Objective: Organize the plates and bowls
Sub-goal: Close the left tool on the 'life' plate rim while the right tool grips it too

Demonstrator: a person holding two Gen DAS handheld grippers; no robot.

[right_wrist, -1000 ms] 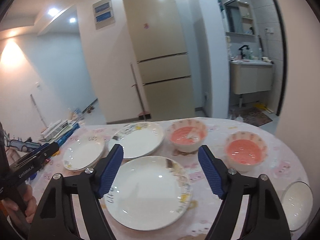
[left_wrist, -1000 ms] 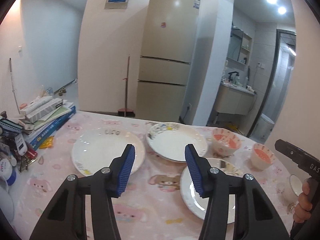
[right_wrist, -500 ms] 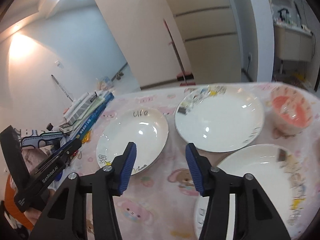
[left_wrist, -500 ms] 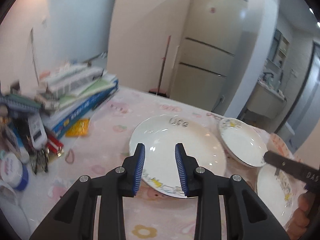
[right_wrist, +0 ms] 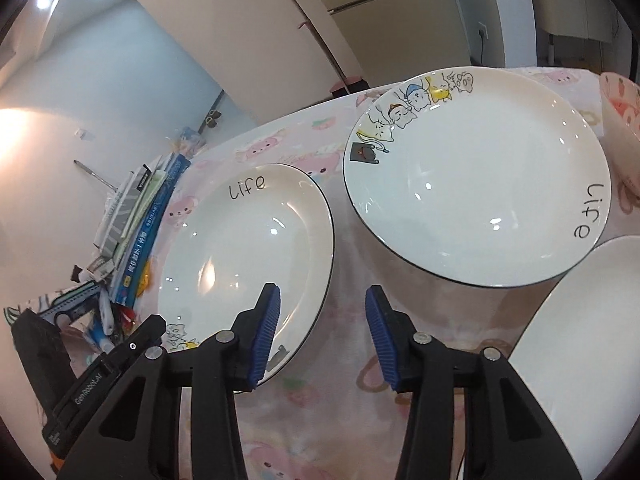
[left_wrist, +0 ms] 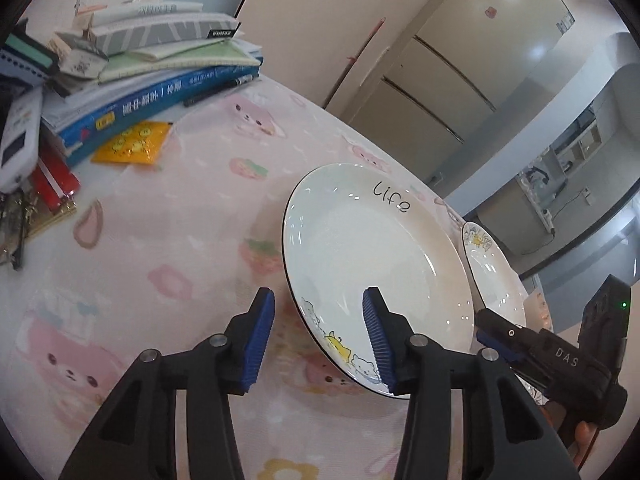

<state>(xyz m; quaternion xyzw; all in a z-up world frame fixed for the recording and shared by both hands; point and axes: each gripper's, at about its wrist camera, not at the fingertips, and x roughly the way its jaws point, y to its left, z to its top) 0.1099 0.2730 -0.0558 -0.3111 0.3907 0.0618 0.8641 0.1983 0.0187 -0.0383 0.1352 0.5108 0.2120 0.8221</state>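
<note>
A white "life" plate with cartoon animals on its rim lies on the pink tablecloth; it also shows in the right wrist view. My left gripper is open and straddles the plate's near-left rim. My right gripper is open and straddles the same plate's near-right rim; it shows at the right of the left wrist view. A second "life" plate lies beyond, a third plate at the right, and a pink bowl at the far right edge.
A stack of books and boxes sits at the table's left end, with a yellow packet, keys and small clutter beside it. The second plate's edge lies just right of the first. A fridge stands behind.
Both grippers have moved left and down onto the left "life" plate, from the table's middle. Their jaws have narrowed from wide open and now flank its rim.
</note>
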